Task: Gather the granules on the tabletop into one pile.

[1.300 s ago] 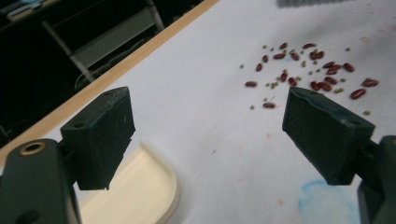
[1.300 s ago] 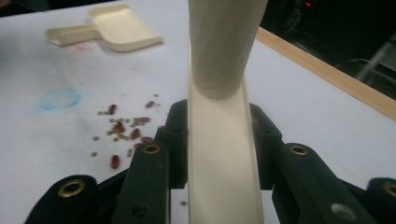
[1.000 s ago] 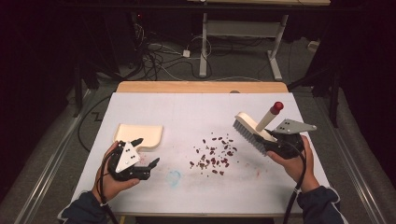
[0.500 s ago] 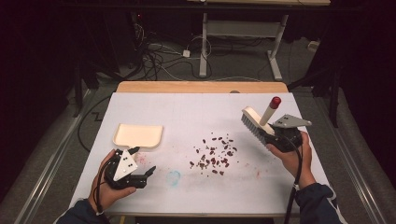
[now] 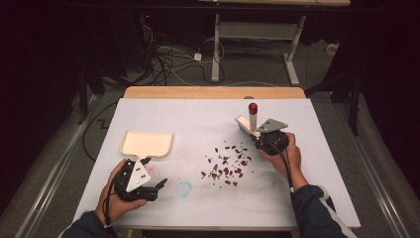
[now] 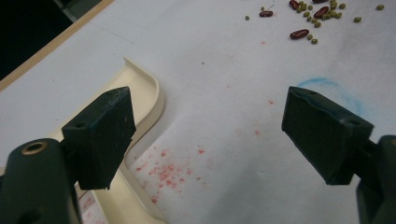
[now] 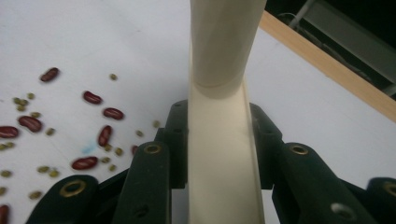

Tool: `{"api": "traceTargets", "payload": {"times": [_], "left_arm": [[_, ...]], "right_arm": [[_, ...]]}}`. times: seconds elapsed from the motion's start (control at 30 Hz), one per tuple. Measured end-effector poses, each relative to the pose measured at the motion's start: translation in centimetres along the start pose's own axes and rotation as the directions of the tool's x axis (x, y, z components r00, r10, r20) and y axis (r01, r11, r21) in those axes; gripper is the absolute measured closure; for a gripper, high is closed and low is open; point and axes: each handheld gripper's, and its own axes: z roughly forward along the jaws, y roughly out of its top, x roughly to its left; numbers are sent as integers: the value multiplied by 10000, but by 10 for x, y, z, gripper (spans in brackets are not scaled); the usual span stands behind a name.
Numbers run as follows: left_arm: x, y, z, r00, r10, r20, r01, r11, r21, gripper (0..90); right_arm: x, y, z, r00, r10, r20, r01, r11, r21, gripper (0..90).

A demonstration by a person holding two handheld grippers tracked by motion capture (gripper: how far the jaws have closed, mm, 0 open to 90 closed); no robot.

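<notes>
A cream hand brush (image 5: 244,123) with a red-tipped handle (image 5: 252,108) stands nearly upright at the right of the white table. My right gripper (image 5: 258,134) is shut on it. In the right gripper view the cream brush body (image 7: 219,140) sits clamped between the jaws of my right gripper (image 7: 219,116). Red beans and small green beans (image 5: 225,162) lie scattered just left of the brush (image 7: 93,130). A cream dustpan (image 5: 147,144) lies at the left. My left gripper (image 5: 154,172) is open just in front of it, and its jaws (image 6: 210,116) hold nothing, with the dustpan's edge (image 6: 149,93) at the left jaw.
A blue smudge (image 5: 184,188) and red stains (image 6: 168,170) mark the white table cover (image 5: 198,119). A wooden edge (image 5: 213,92) runs along the table's far side. Beyond it are cables and a desk frame (image 5: 218,44) on the floor.
My right gripper has carried the brush left and down toward the beans, and the handle now stands more upright. The left gripper has barely moved.
</notes>
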Motion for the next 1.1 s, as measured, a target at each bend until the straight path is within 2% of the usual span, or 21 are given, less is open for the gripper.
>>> {"api": "traceTargets", "payload": {"times": [0.17, 0.27, 0.4, 0.47, 0.73, 0.8, 1.0, 1.03, 1.07, 1.1], "left_arm": [[-2, -1, 0, 9999, 107, 65, -107, 9999, 58, 163], [-1, -2, -1, 9999, 82, 134, -83, 9999, 72, 163], [-2, -1, 1, 9996, 144, 230, -147, 9998, 128, 163], [-3, -1, 1, 9995, 189, 264, -193, 9997, 133, 163], [-3, -1, 1, 9990, 302, 331, -310, 9993, 226, 163], [-4, -1, 1, 9988, 339, 340, -347, 9991, 225, 163], [-4, -1, -2, 9986, 379, 361, -387, 9990, 215, 163], [-4, -1, -2, 9986, 390, 369, -398, 9990, 214, 163], [-4, -1, -2, 9984, 418, 377, -426, 9989, 218, 163], [-4, -1, -2, 9982, 451, 388, -459, 9987, 220, 163]], "right_arm": [[18, 11, 9, 9990, -430, -108, 429, 9991, -70, 673], [27, 14, 11, 9970, -603, -482, 592, 9980, -239, 672], [36, 15, 9, 9893, -846, -1192, 776, 9950, -622, 672], [40, 16, 8, 9819, -996, -1608, 874, 9928, -817, 672], [56, 13, -4, 9618, -1539, -2263, 1331, 9856, -1046, 672], [59, 13, -8, 9527, -1722, -2506, 1472, 9823, -1156, 672], [72, 12, -17, 9307, -2395, -2765, 2132, 9694, -1221, 672], [73, 12, -18, 9248, -2559, -2815, 2288, 9653, -1259, 672], [74, 13, -20, 9254, -2512, -2838, 2226, 9663, -1296, 672], [75, 13, -21, 9216, -2595, -2886, 2306, 9643, -1306, 672]]}}
